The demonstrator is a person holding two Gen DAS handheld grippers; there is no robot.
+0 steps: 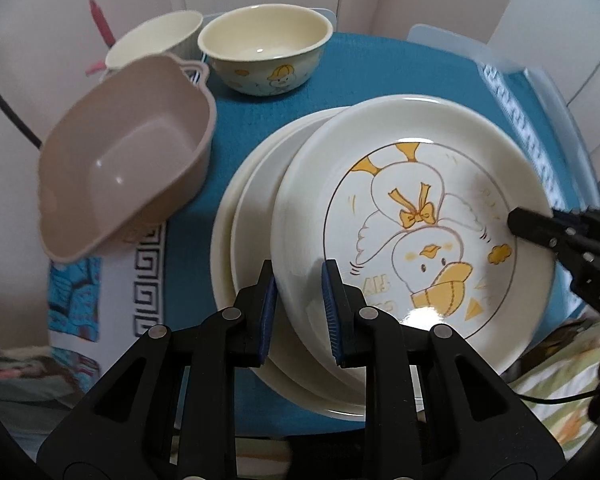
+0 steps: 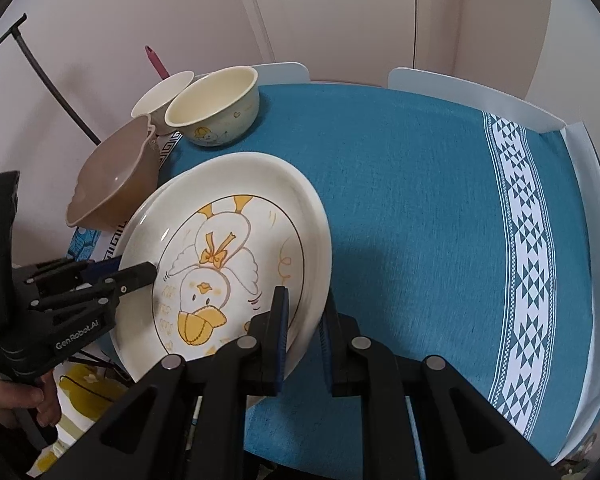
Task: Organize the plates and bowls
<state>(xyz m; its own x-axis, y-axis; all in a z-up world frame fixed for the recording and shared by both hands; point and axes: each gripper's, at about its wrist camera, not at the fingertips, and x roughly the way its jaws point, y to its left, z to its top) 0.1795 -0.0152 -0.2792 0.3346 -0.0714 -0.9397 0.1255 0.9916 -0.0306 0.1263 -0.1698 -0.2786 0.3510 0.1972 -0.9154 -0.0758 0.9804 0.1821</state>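
Plates sit in a stack on the blue tablecloth (image 2: 400,184), and the duck plate (image 1: 404,216) on top is pinched at opposite rims: the left gripper (image 1: 300,300) clamps the near-left edge, the right gripper (image 2: 304,336) the other, probably to settle it level. Brown bowl (image 1: 128,160) crowds the left; open cloth lies right.

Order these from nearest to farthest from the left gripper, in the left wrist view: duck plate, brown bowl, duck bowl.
1. Duck plate: its rim is between the left gripper jaws.
2. Brown bowl: up and to the left.
3. Duck bowl: far side of the table, beyond the brown bowl.
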